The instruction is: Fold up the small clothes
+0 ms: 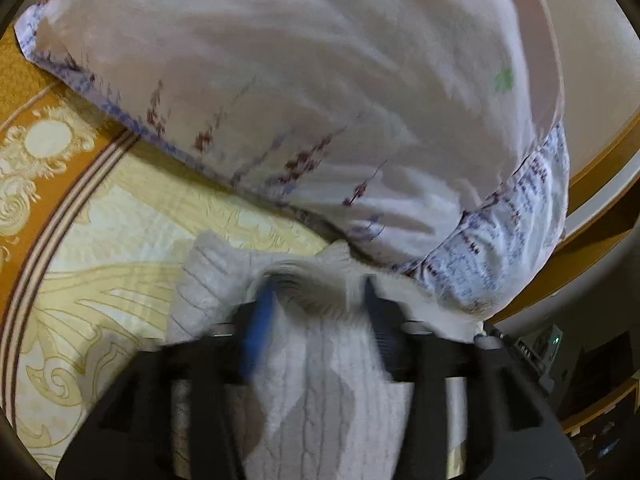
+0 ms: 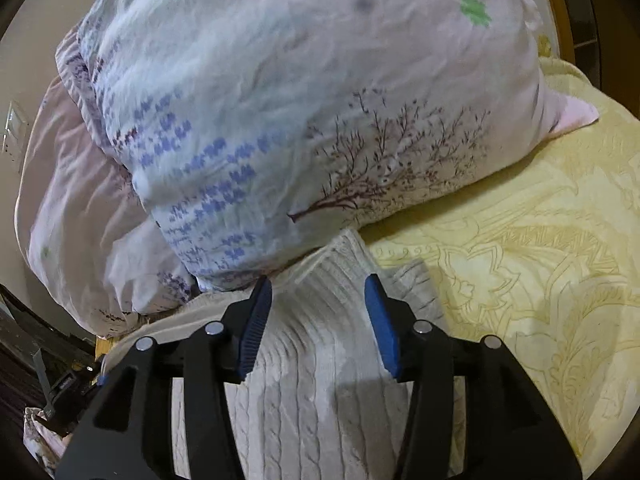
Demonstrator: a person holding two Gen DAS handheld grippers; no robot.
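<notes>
A white cable-knit garment [image 1: 320, 380] lies on a yellow patterned bedspread [image 1: 100, 300]. In the left wrist view my left gripper [image 1: 318, 292] hovers over it with jaws apart, the knit running between the blue pads [image 1: 256, 332]; the picture is blurred by motion. In the right wrist view the same knit garment [image 2: 320, 380] lies under my right gripper [image 2: 320, 284], whose jaws are also apart over its ribbed edge [image 2: 336, 264]. Neither gripper pinches the cloth.
A large pillow [image 2: 300, 120] with purple flower and tree prints lies just beyond the garment, on a pink duvet [image 2: 72, 200]. The pillow also fills the left wrist view [image 1: 300, 80]. The yellow bedspread [image 2: 520, 280] stretches to the right. A wooden bed frame [image 1: 592, 184] is behind.
</notes>
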